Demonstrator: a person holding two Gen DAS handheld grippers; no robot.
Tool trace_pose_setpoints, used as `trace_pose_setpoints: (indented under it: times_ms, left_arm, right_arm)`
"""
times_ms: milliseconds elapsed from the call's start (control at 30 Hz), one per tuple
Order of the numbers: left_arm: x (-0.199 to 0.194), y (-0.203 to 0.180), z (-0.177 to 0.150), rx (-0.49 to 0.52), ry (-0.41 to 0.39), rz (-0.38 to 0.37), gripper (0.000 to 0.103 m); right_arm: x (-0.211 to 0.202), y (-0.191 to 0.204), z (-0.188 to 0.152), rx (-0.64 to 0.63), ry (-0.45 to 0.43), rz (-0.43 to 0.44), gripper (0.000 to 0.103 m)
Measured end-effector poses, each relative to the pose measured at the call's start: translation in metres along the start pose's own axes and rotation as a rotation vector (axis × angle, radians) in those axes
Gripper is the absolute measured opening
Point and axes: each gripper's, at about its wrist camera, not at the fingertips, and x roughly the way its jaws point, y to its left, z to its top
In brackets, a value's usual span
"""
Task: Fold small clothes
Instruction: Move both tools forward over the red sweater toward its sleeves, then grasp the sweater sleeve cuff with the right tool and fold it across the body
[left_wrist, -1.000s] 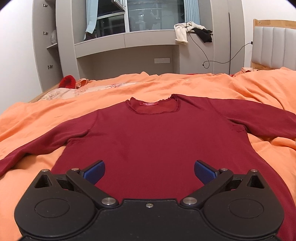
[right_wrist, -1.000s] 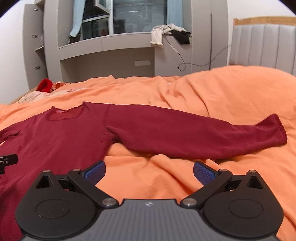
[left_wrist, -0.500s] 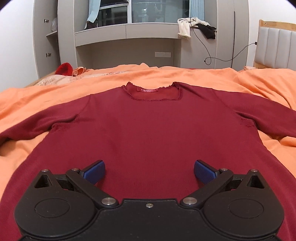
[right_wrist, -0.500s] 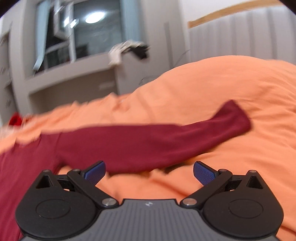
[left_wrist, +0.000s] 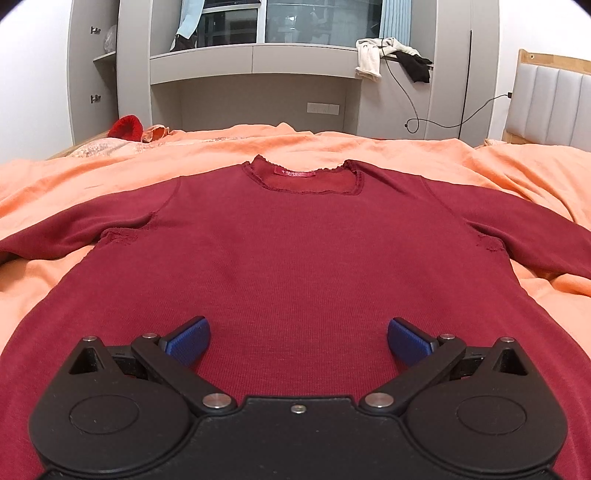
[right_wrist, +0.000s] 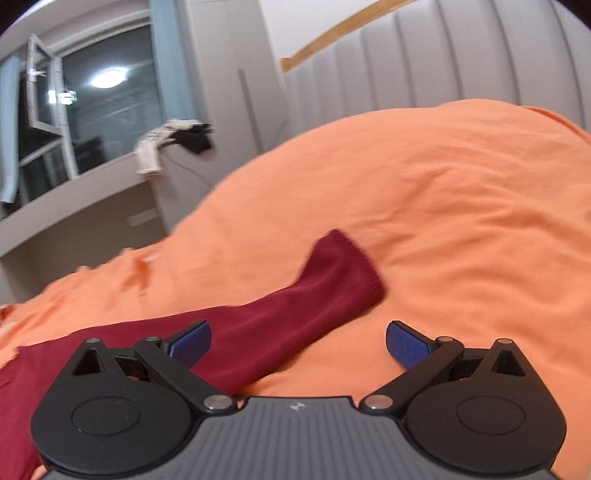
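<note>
A dark red long-sleeved top (left_wrist: 295, 258) lies flat, front up, on an orange bedspread (left_wrist: 92, 184), neckline (left_wrist: 306, 177) away from me, both sleeves spread out to the sides. My left gripper (left_wrist: 298, 338) is open and empty, low over the top's lower middle. My right gripper (right_wrist: 298, 338) is open and empty, just above the top's right sleeve (right_wrist: 295, 314); the sleeve cuff (right_wrist: 347, 266) lies ahead between the fingers, nearer the left one. The right wrist view is tilted and blurred.
A grey wall unit with a window sill (left_wrist: 258, 59) stands behind the bed, with clothes (left_wrist: 391, 55) and a cable hanging from it. A padded headboard (right_wrist: 443, 66) is on the right. A red item (left_wrist: 125, 127) lies at the far left of the bed.
My left gripper moved in over the top's body, centred on it. My right gripper swung right along the sleeve toward its cuff and tilted. Both stayed open.
</note>
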Motion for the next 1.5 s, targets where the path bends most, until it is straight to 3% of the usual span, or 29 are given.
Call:
trace_pose_setpoints:
  times_ms: [133,333,367,400,467,500,700,1000,1300,1500]
  left_arm:
    - [-0.009,0.009,-0.002,-0.042,-0.038,0.007,0.102]
    - [-0.022,0.030,0.000,-0.080,-0.061,0.026,0.102]
    - [-0.023,0.034,0.001,-0.089,-0.060,0.032,0.102]
    - [-0.024,0.037,0.003,-0.100,-0.059,0.039,0.102]
    - [-0.025,0.045,0.005,-0.119,-0.061,0.056,0.102]
    - [-0.026,0.048,0.006,-0.127,-0.063,0.066,0.102]
    - [-0.033,0.068,0.014,-0.167,-0.081,0.119,0.102]
    - [-0.040,0.091,0.029,-0.234,-0.083,0.160,0.102]
    - [-0.051,0.112,0.035,-0.300,-0.098,0.166,0.102]
    - [-0.056,0.130,0.038,-0.365,-0.107,0.179,0.102]
  right_arm:
    - [0.015,-0.005,0.003,0.029,-0.012,-0.048,0.096]
    - [0.033,-0.005,0.002,0.029,-0.023,-0.112,0.072]
    - [0.035,-0.005,0.002,0.036,-0.030,-0.107,0.061]
    - [0.036,-0.005,0.002,0.043,-0.031,-0.107,0.043]
    - [0.038,-0.008,0.000,0.073,-0.027,-0.079,0.020]
    - [0.035,-0.009,-0.001,0.095,-0.037,-0.058,0.013]
    - [0.004,0.022,0.004,0.029,-0.157,0.031,0.009]
    - [-0.063,0.128,0.004,-0.227,-0.281,0.265,0.009]
    - [-0.116,0.244,-0.019,-0.418,-0.264,0.560,0.009]
    - [-0.140,0.308,-0.069,-0.600,-0.193,0.731,0.009]
